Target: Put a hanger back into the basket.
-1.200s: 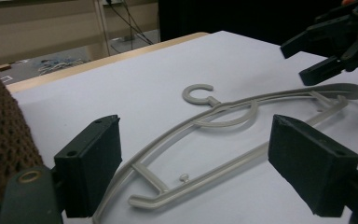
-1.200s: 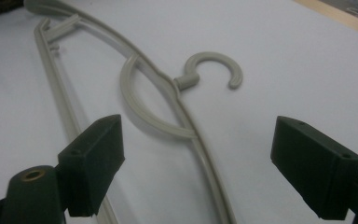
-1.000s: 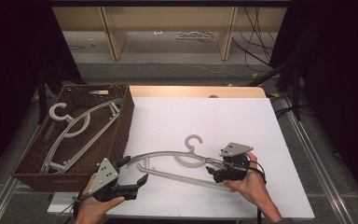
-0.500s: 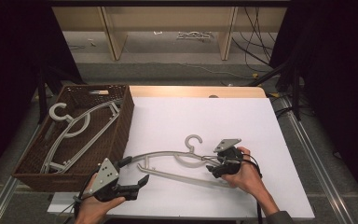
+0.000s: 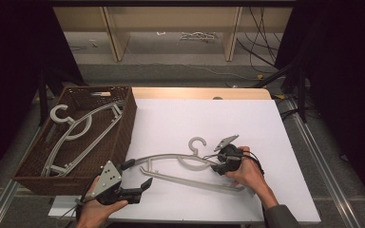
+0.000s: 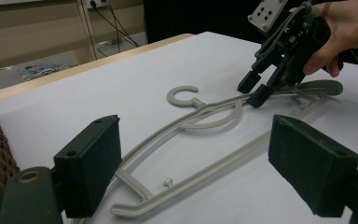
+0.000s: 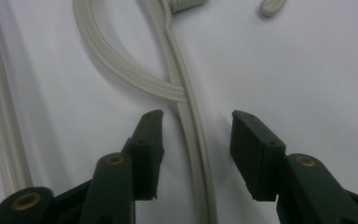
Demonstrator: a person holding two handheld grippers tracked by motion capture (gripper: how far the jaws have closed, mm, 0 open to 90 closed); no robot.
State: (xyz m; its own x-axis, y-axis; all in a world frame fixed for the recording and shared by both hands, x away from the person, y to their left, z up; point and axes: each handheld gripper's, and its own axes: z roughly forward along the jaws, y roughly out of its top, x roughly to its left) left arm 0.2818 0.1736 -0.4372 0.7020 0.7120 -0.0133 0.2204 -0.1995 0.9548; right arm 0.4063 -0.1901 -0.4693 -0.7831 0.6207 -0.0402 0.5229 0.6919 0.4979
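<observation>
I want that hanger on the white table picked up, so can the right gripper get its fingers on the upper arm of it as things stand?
Probably yes. The right gripper already straddles the hanger arm, its fingers closing in but not yet touching, and nothing lies between.

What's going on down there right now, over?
Right gripper straddling the hanger arm, jaws just been closing, pads not yet touching. Left gripper open, waiting near the hanger's other end. Nothing in the way.
</observation>
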